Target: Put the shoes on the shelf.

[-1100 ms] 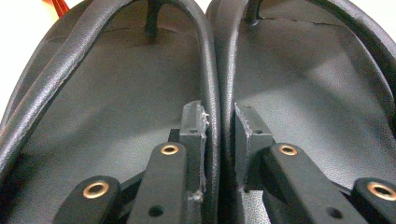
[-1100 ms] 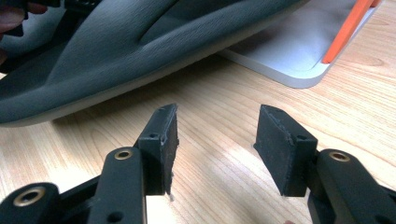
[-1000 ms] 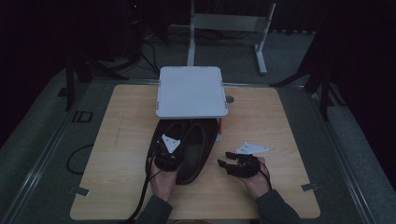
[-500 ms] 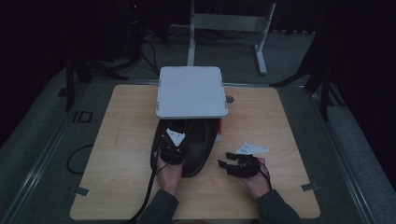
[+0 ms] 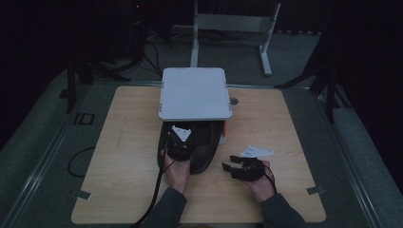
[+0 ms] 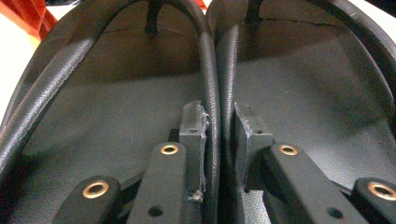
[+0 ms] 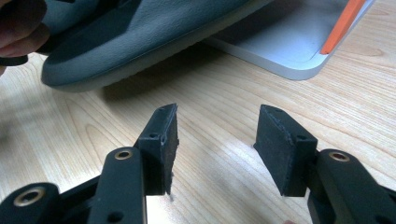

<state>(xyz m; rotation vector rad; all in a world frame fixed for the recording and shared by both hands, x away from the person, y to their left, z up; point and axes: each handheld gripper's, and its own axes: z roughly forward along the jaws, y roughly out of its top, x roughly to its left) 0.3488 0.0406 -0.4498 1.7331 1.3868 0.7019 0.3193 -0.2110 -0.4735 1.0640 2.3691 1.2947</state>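
1. The left gripper (image 6: 219,135) had its jaws clamped on the two inner straps of a pair of black flip-flops (image 5: 199,147), pinching them side by side.
2. The pair lay at the table's (image 5: 123,156) centre, toes tucked under the white box lid (image 5: 195,92) at 12 o'clock.
3. The right gripper (image 7: 217,149) hovered over bare wood at 4 o'clock of the sandals, jaws apart and empty.
4. Judged from this, the grasp was done; sliding the pair fully into the box and letting go remained.
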